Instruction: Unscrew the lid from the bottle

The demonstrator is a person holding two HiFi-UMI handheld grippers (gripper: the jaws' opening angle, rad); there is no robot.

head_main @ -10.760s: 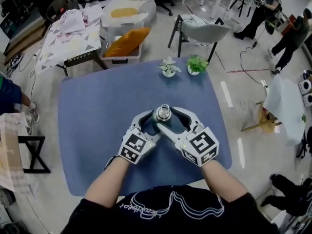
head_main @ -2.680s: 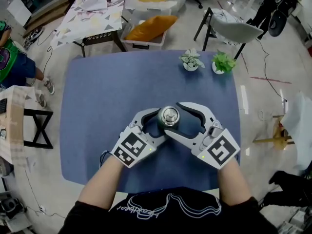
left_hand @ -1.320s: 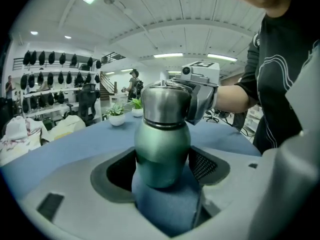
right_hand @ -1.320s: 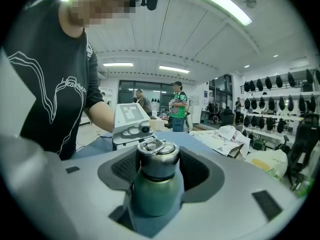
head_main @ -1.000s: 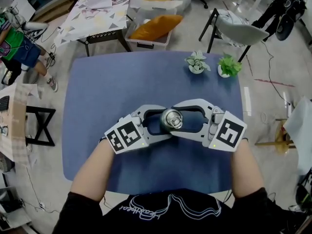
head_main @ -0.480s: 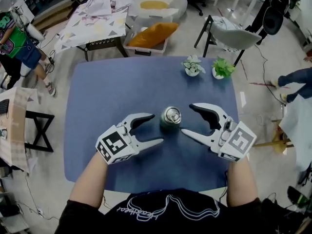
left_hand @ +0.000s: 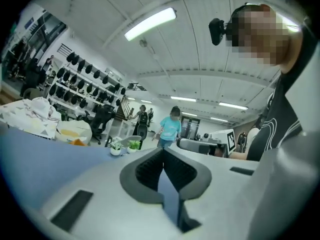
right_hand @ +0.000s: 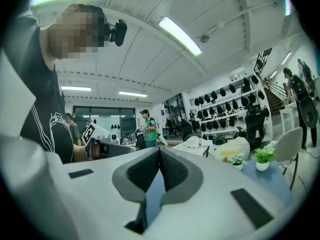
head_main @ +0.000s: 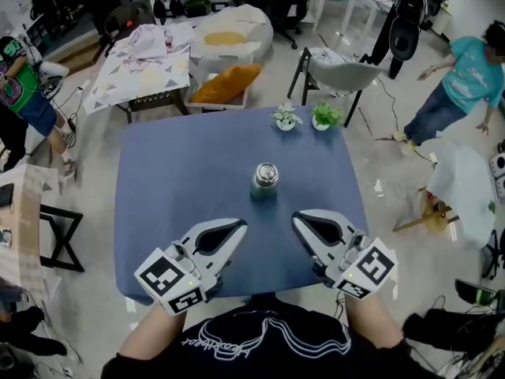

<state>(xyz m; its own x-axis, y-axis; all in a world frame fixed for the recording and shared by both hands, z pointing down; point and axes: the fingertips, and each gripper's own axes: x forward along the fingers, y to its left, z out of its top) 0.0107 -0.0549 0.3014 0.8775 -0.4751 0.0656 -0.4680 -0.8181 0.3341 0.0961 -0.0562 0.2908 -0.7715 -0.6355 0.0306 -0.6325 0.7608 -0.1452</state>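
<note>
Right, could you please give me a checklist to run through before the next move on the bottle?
1. Bottle upright on the table: ok.
2. Lid off: not ok, it sits on the bottle. How loose it is: cannot tell.
3. Left gripper ready to grasp: not ok, its jaws have just closed with nothing between them.
4. Right gripper ready to grasp: not ok, its jaws have just closed too, and it is empty.
5. Both grippers at the bottle: not ok, they are at the near edge, apart from it.
6. Path to the bottle free: ok, the plants stand beyond it.
</note>
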